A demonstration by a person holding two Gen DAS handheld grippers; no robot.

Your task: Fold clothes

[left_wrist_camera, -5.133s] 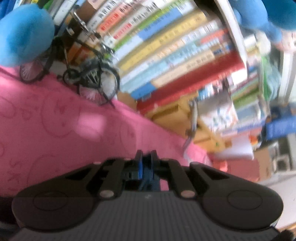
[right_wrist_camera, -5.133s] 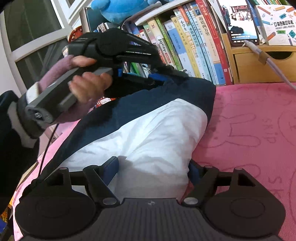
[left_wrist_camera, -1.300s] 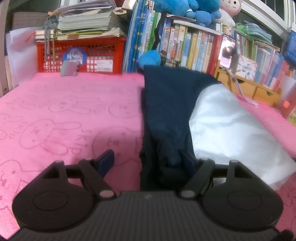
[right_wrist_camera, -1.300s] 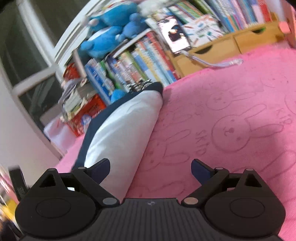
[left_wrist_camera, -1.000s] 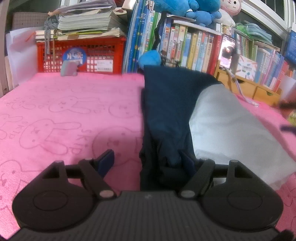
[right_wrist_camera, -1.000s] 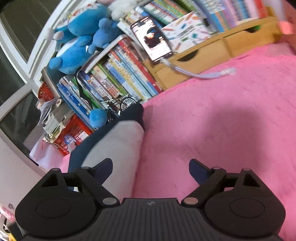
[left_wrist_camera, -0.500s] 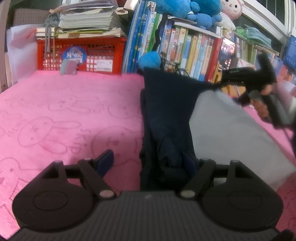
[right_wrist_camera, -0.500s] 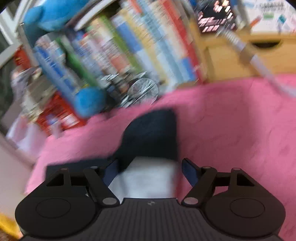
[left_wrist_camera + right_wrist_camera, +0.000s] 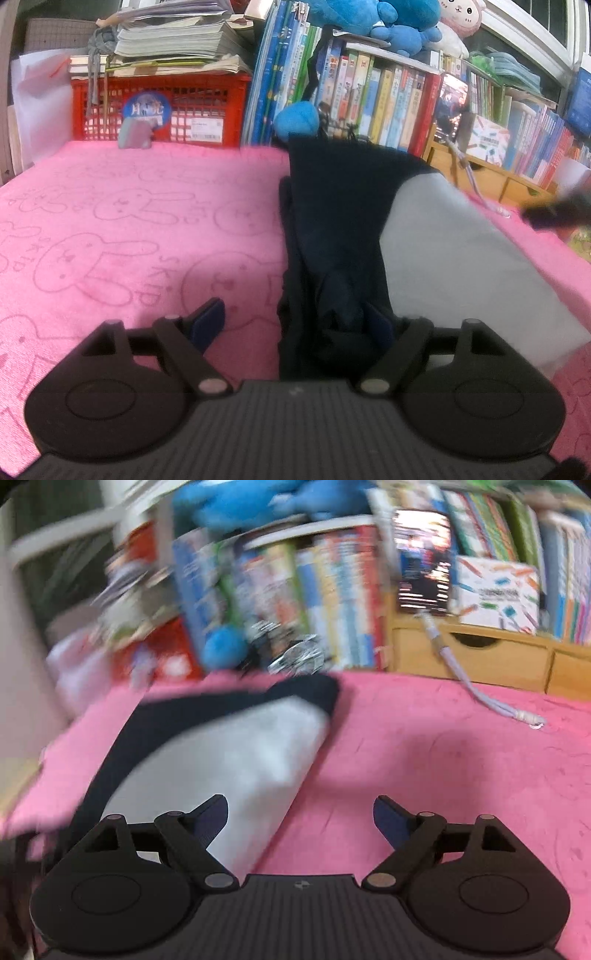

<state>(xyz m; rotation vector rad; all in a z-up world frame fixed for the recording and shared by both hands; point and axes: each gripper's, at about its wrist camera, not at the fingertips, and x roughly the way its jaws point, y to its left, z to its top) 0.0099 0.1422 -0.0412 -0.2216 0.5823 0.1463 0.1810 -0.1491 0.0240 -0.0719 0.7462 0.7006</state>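
Observation:
A folded navy and white garment (image 9: 369, 229) lies lengthwise on the pink bunny-print cloth (image 9: 110, 229). My left gripper (image 9: 295, 325) is open at the garment's near end, with the navy edge bunched between its fingers and its right finger partly hidden by the fabric. In the blurred right wrist view the same garment (image 9: 229, 760) lies to the left. My right gripper (image 9: 301, 818) is open and empty, with the white panel's edge by its left finger. The right gripper also shows at the right edge of the left wrist view (image 9: 557, 214).
A red crate (image 9: 162, 110) with stacked papers, rows of books (image 9: 369, 96), a blue plush (image 9: 297, 118) and a wooden drawer unit (image 9: 472, 653) line the far edge. A phone (image 9: 424, 572) with a cable (image 9: 480, 694) trails onto the cloth.
My right gripper has pulled back from the garment's far end to the right side, swinging fast. The garment lies flat and unchanged. My left gripper has not moved.

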